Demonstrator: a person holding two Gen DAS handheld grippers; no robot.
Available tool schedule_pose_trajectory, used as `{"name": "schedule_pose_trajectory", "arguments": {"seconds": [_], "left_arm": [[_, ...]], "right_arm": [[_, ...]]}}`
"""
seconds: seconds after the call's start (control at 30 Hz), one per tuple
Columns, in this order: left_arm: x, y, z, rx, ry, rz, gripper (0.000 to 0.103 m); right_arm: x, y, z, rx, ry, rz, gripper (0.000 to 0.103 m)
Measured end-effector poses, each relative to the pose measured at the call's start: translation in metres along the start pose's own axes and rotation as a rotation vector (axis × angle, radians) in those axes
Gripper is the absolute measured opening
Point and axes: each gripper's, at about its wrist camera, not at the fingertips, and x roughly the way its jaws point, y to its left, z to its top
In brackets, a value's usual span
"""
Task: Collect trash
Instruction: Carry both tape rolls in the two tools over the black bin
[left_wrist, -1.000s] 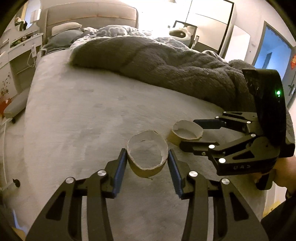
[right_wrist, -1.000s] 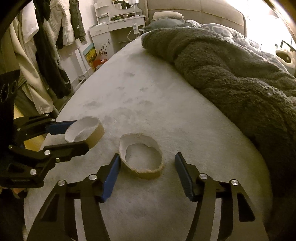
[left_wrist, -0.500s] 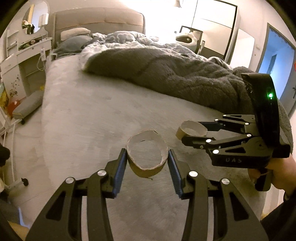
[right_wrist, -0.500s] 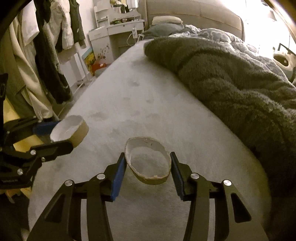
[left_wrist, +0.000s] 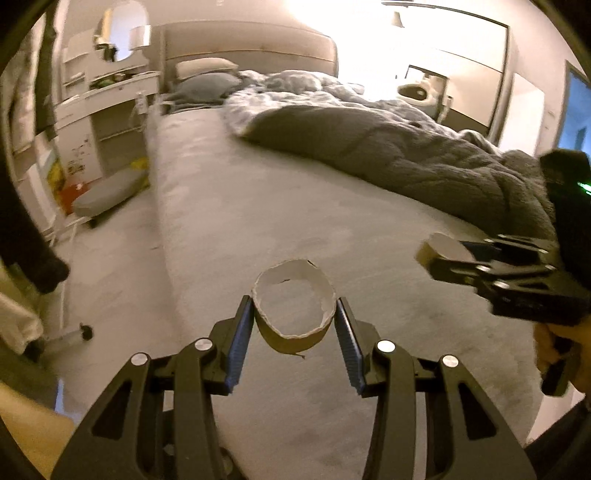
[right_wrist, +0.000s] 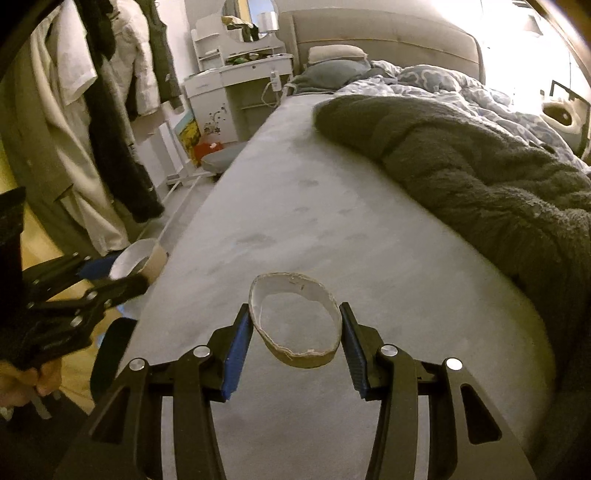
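Observation:
My left gripper (left_wrist: 294, 314) is shut on a short brown cardboard ring (left_wrist: 291, 338) with a torn white inside, held above the grey bed sheet (left_wrist: 295, 206). My right gripper (right_wrist: 295, 328) is shut on a second, flatter cardboard ring (right_wrist: 306, 356), also lifted off the sheet. In the left wrist view the right gripper (left_wrist: 443, 254) shows at the right with its ring (left_wrist: 424, 254). In the right wrist view the left gripper (right_wrist: 122, 271) shows at the left with its ring (right_wrist: 155, 258), out past the bed's left edge.
A dark fuzzy blanket (right_wrist: 480, 177) and a crumpled duvet (left_wrist: 295, 88) cover the bed's right side. A white vanity (right_wrist: 236, 81), hanging clothes (right_wrist: 92, 110) and a grey stool (left_wrist: 107, 195) stand left of the bed over the floor.
My right gripper closed on the second ring and lifted it. Both grippers have risen and drawn back and left with their rings; the left one now hangs beyond the bed's edge.

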Motion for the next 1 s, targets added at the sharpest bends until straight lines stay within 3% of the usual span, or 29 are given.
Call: {"name": "schedule_pose_trajectory", "arguments": {"seconds": [0.17,0.53,1.0], "left_arm": [[-0.015,0.024,-0.020,-0.091,0.012,0.046,0.047],[-0.037,0.052,-0.063,-0.136,0.069,0.150,0.047],[-0.058,0.076,-0.093,-0.163,0.103,0.194,0.048]], "right_arm": [[-0.010,0.021,-0.005,-0.016,-0.008,0.012,0.048],[-0.013,0.049,-0.026,0.038,0.007,0.029,0.048],[-0.010,0.120,-0.038,-0.019,0.033,0.076,0.048]]}}
